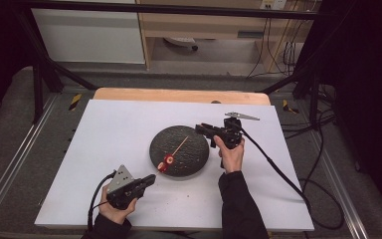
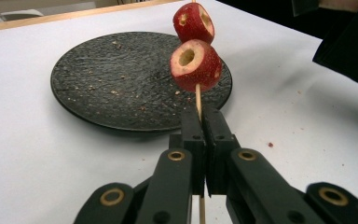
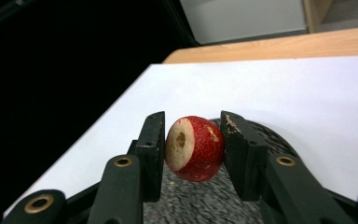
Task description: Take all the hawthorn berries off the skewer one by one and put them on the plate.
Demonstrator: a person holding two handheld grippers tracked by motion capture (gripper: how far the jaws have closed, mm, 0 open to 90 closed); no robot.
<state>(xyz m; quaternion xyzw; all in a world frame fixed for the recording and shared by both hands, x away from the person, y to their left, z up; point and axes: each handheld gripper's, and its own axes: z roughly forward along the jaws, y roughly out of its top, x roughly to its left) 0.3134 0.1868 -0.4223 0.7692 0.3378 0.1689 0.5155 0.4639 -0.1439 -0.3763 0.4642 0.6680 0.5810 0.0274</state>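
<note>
Threading cored fruit onto a skewer
Left gripper (image 2: 200, 116) pinches the thin, likely snappable skewer (image 2: 198, 95) below 2 fruits; right gripper (image 3: 192, 149) clamps 1 cored fruit (image 3: 196, 148), probably soft, by its flanks.

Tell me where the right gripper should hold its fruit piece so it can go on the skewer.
Across the red skin sides, as it sits now: the fruit piece shows its cored hole free between the jaws of the right gripper. Keep that hole clear and facing the skewer tip; gripping over the cut faces would likely block it.
</note>
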